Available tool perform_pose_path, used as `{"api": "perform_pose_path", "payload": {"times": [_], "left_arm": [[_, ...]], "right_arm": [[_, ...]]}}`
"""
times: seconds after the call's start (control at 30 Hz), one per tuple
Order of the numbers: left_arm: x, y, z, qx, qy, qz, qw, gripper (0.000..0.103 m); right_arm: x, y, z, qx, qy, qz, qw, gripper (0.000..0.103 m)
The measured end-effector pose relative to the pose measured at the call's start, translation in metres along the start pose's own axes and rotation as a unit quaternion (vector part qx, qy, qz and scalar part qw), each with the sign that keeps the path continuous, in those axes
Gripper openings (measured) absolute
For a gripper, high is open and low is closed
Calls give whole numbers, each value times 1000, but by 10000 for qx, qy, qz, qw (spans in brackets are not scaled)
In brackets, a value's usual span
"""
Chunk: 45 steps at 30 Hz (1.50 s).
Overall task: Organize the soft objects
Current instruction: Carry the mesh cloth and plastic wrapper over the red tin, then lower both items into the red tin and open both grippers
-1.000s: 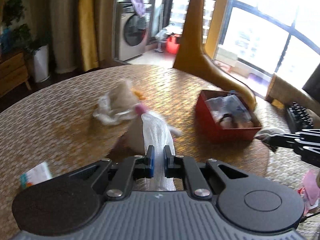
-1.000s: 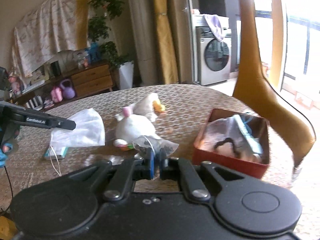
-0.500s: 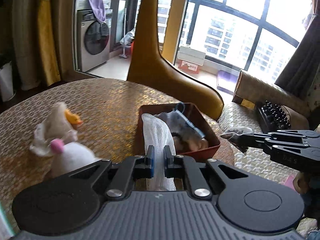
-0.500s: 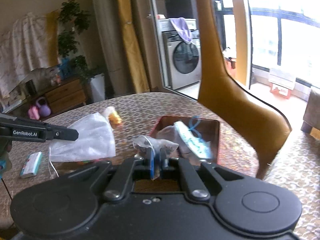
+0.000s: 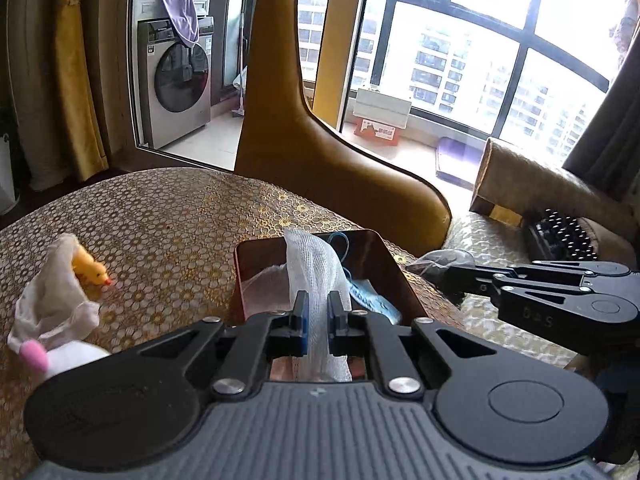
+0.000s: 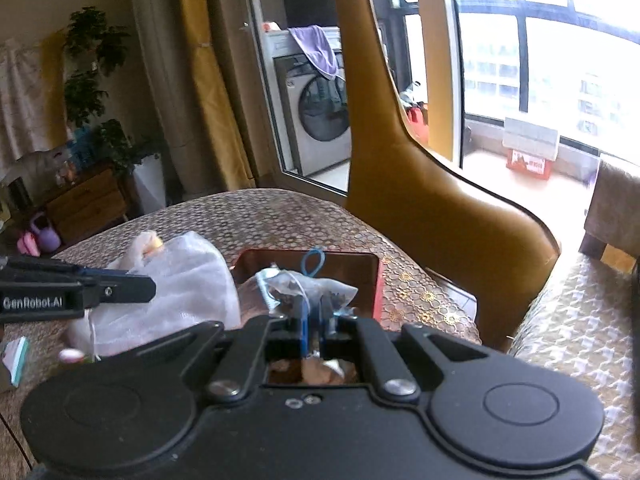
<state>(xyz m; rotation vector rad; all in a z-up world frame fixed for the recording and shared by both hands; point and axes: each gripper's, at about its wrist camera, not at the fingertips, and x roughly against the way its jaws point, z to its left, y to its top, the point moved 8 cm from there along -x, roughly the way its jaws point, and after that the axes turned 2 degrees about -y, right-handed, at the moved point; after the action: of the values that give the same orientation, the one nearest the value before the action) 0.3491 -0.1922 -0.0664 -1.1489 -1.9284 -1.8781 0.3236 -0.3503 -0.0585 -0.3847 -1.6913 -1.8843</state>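
Observation:
My left gripper (image 5: 316, 304) is shut on a white mesh bag (image 5: 316, 264) that hangs over the near edge of a red box (image 5: 250, 280). The box holds a blue-looped item and other soft pieces. My right gripper (image 6: 314, 310) is shut on a small clear pouch (image 6: 320, 286) with dark contents, held above the same red box (image 6: 378, 280). In the right wrist view the left gripper (image 6: 150, 289) and its mesh bag (image 6: 188, 280) sit left of the box. In the left wrist view the right gripper (image 5: 444, 276) comes in from the right.
A yellow duck (image 5: 90, 268), a white cloth (image 5: 52, 300) and a white plush with a pink ear (image 5: 60, 356) lie on the patterned table, left of the box. A tan chair (image 5: 340, 160) stands behind the box. A tissue pack (image 6: 16, 360) lies at the left edge.
Both grippers swept right across the table with their loads. The red box now sits directly in front of them, and the plush toys have slid to the left of the views.

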Motion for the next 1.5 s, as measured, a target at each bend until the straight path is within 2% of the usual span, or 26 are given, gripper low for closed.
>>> {"api": "perform_pose_path", "payload": {"times": [0.5,0.7,0.83,1.0,1.5], "left_arm": [[-77,8,8,141,247,223,9993,9],[-98,6,12,134,259,411,9987,9],[-110,-3,12,74,267,668,9974,9],[-118,-13,9,28,240,833,9962,9],[-112,-23,0,-61,217,960,9951,12]], "right_arm": [[-78,4,-13,8,-233,494,9985,4],[-99,1,-14,116,-310,678,9972,4],[-109,-2,-13,225,-309,779,9962,5],[-114,-7,-10,343,-206,894,9952,16],[-101,-19,-15,134,-1,998,9949,31]]}}
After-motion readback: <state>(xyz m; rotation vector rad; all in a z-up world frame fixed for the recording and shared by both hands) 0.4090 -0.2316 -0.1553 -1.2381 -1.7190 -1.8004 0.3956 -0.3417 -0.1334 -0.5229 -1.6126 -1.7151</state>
